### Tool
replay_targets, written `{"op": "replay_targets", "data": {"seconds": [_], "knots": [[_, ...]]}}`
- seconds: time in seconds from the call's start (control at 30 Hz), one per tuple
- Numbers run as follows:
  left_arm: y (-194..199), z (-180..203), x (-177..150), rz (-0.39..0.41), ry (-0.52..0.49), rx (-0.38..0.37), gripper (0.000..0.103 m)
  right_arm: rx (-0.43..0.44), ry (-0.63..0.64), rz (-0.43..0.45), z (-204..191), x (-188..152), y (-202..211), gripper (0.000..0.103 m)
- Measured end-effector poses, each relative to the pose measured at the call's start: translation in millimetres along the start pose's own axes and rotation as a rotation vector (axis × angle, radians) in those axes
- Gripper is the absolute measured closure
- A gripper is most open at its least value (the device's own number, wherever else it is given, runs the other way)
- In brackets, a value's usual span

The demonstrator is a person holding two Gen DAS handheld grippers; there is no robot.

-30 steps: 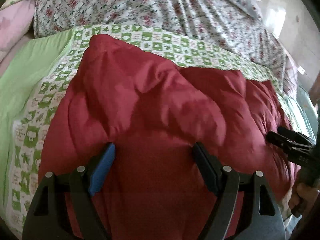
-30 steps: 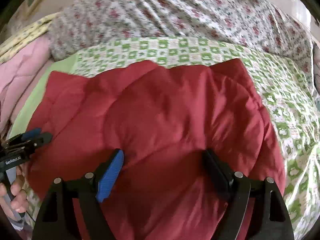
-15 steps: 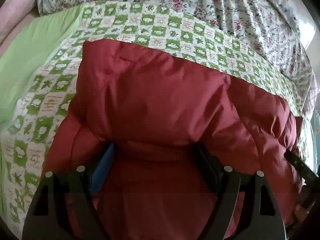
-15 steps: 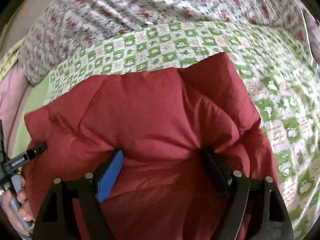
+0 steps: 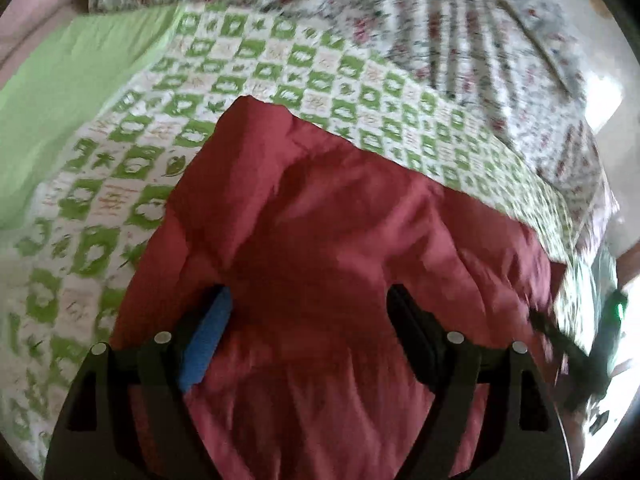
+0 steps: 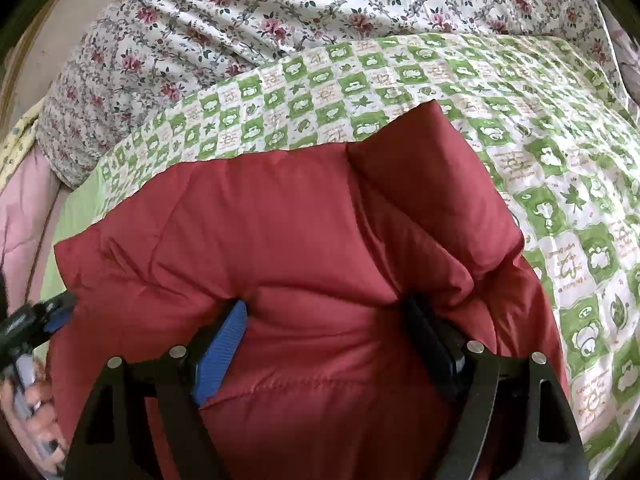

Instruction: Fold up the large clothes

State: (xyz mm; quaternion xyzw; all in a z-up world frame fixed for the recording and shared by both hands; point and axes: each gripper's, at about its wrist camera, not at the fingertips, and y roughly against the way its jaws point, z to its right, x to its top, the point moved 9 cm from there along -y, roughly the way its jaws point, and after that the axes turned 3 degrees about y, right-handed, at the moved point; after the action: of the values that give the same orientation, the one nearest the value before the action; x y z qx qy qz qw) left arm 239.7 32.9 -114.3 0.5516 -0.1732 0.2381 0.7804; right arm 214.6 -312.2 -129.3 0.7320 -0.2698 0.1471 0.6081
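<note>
Both claws, left (image 5: pixel 308 320) and right (image 6: pixel 326 332), stand wide with puffy red jacket (image 6: pixel 304 240) bulging between them; pad contact is hidden. Left view is blurred.

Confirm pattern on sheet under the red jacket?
Green-and-white checks with leaf motifs; clearest in right wrist view.

Each handheld gripper is a black frame of flat angular links with triangular cut-outs, joined by round silver pin heads. The left gripper (image 5: pixel 308 312) carries a ribbed blue pad on one finger and a plain black pad on the other; the right gripper (image 6: pixel 324 324) is built the same. In the right wrist view, a hand (image 6: pixel 36 412) shows dark-painted fingernails around a pale grip.
</note>
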Motion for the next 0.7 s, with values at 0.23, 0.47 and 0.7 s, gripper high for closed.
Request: {"op": "replay_targets", "data": {"seconds": [0.23,0.47,0.7], "knots": [[52.6,15.3,-47.1,0.039,-0.06,-0.058,0.022,0.073,0.002,0.017,-4.3,3.2,11.6,0.019],[76.6,28.4,-78.9,0.057,-0.136,-0.047,0.022,0.11,0.042,0.12,-22.7,-21.7,81.5,0.019],[81.1,42.6,-107.2,0.039,-0.197,-0.037,0.022,0.071,0.19,0.151,-54.0,-75.5,125.2,0.019]]}}
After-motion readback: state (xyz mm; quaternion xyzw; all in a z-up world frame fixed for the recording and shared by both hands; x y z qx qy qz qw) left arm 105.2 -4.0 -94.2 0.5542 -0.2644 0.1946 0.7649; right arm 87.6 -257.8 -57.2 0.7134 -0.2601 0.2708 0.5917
